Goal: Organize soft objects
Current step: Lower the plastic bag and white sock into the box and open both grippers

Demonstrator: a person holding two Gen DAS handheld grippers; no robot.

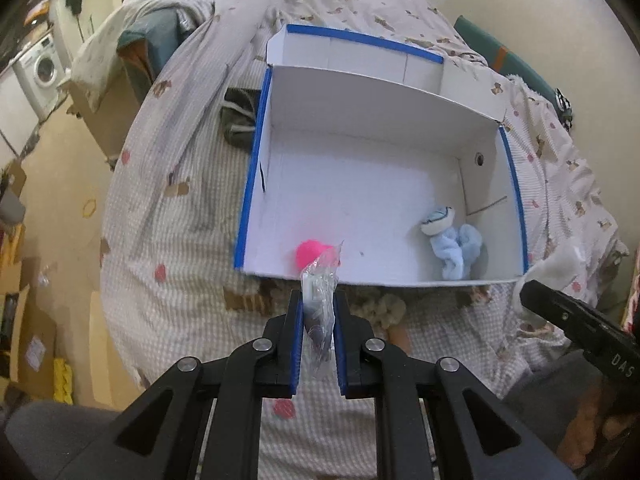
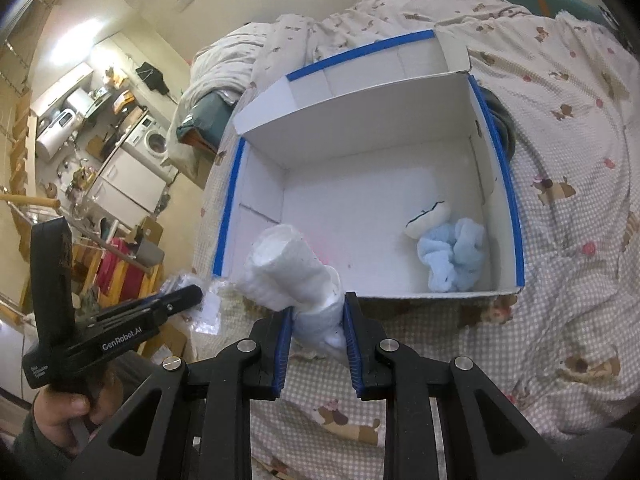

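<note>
A bed with a teddy-print cover fills most of the room in front of me, and a big white box with blue-taped edges sits open on it. Inside the box, a pale blue plush toy lies in the near right corner, and a bright pink pompom rests by the near wall on the left side. The right claw is clamped on a rolled white fluffy cloth, held just at the box's near edge. The left claw pinches a small clear plastic bag with something dark in it, also held just short of the box's near wall.
</note>
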